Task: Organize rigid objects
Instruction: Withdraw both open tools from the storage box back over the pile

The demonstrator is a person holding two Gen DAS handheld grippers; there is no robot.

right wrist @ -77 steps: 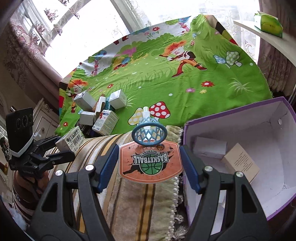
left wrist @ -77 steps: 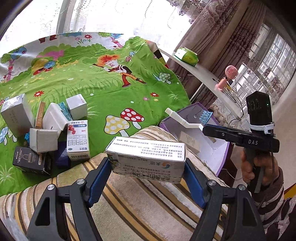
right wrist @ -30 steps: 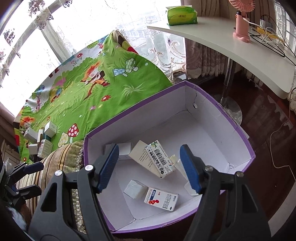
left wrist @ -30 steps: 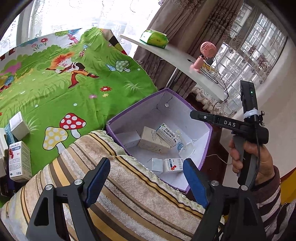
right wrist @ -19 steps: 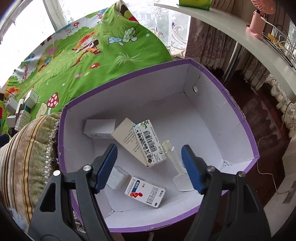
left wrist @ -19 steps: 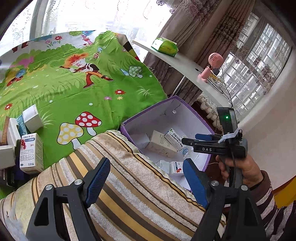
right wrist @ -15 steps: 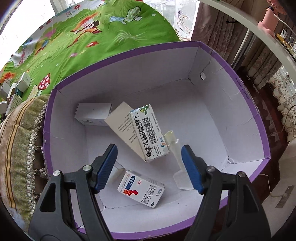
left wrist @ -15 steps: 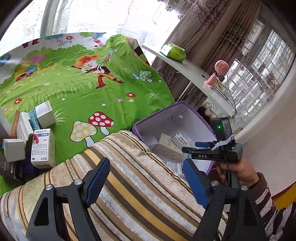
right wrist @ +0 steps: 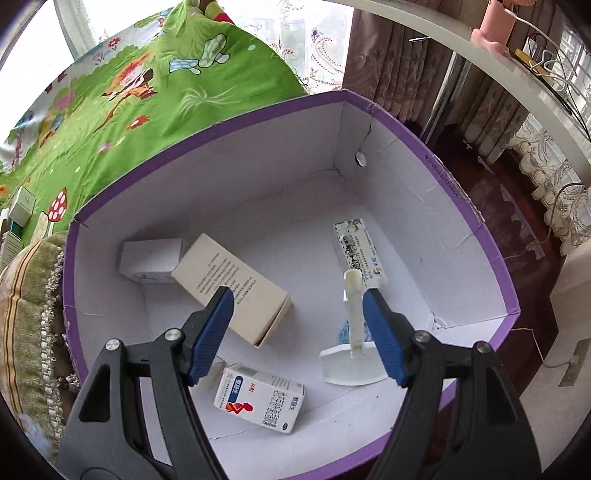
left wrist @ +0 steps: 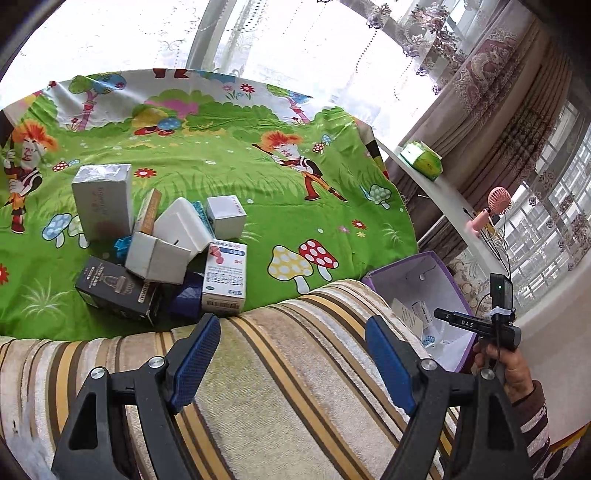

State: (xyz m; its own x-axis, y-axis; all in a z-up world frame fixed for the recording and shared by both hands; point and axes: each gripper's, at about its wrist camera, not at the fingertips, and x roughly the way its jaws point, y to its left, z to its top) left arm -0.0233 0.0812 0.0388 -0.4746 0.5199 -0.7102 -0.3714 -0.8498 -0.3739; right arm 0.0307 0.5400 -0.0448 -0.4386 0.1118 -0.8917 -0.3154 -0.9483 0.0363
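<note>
While several cartons already lie in the purple box (right wrist: pixel 476 229), more wait in a pile of boxes (left wrist: pixel 162 243) at centre left of the left wrist view. Fetching another looks like the step in hand. Above that pile's lower right, the left gripper (left wrist: pixel 291 363) stands spread and empty over a striped cushion (left wrist: pixel 295 387); next it must reach forward. Over the box, the right gripper (right wrist: pixel 297 334) is spread, holding nothing.

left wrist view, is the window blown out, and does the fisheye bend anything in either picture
Left wrist view: the window is blown out to white, and the striped cushion bulges from the fisheye. Right wrist view: evenly lit and sharp, but the purple box has rims that curve outward.
</note>
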